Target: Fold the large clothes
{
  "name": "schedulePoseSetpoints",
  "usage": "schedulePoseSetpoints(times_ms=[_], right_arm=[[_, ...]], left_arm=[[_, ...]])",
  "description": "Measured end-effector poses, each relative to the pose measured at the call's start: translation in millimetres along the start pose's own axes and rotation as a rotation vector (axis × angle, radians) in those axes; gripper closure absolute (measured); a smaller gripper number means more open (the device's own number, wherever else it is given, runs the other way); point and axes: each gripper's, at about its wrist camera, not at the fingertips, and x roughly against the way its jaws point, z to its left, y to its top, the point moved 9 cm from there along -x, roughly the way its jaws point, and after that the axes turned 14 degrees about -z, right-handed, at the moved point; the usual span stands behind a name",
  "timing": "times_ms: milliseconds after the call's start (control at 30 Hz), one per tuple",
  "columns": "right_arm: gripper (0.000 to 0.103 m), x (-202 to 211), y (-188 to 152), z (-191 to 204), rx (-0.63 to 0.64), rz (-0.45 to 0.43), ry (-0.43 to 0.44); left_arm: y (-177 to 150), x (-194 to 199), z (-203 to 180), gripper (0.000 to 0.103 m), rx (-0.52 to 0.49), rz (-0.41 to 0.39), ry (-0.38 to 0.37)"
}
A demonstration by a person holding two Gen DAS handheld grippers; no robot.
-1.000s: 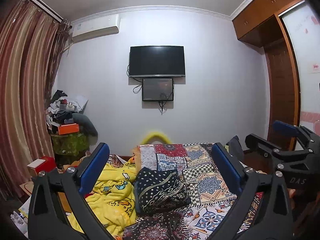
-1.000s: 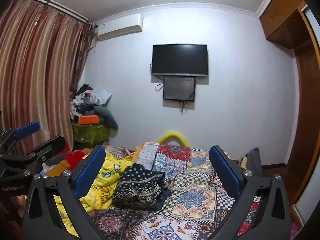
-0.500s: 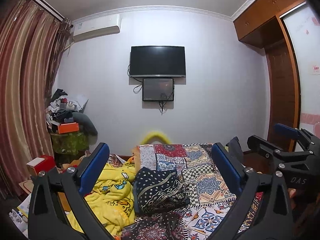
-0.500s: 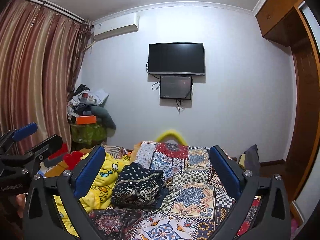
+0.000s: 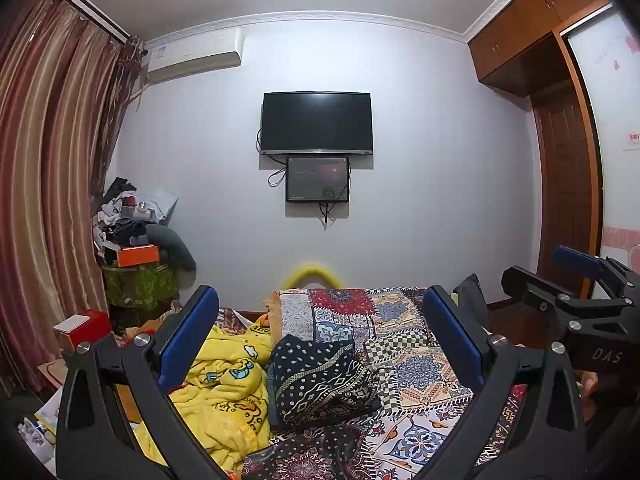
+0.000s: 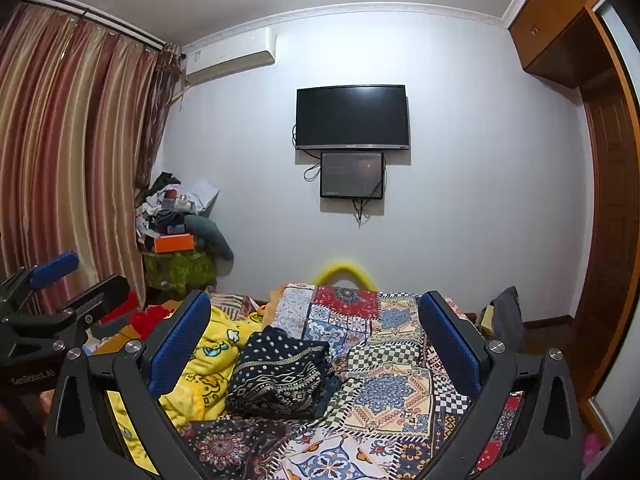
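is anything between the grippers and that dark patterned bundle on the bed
Nothing visible is in the way. The dark patterned garment lies bunched on the patchwork bedspread, framed between the open jaws of both the left gripper and right gripper. The yellow blanket only borders its left side.

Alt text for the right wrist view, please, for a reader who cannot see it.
The open right hand-held gripper points over a bed with a patchwork quilt, where a dark patterned garment lies bunched beside a yellow blanket. The left hand-held gripper shows at the left edge; a television hangs on the far wall.
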Motion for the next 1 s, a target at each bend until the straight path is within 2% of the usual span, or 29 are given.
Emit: schedulePoseSetpoints(times_ms=[1000], right_arm=[[0.000, -0.3, 2.3, -3.1, -0.021, -0.001, -0.008]], left_arm=[[2.3, -4.8, -2.7, 0.000, 0.011, 0.000, -0.018]])
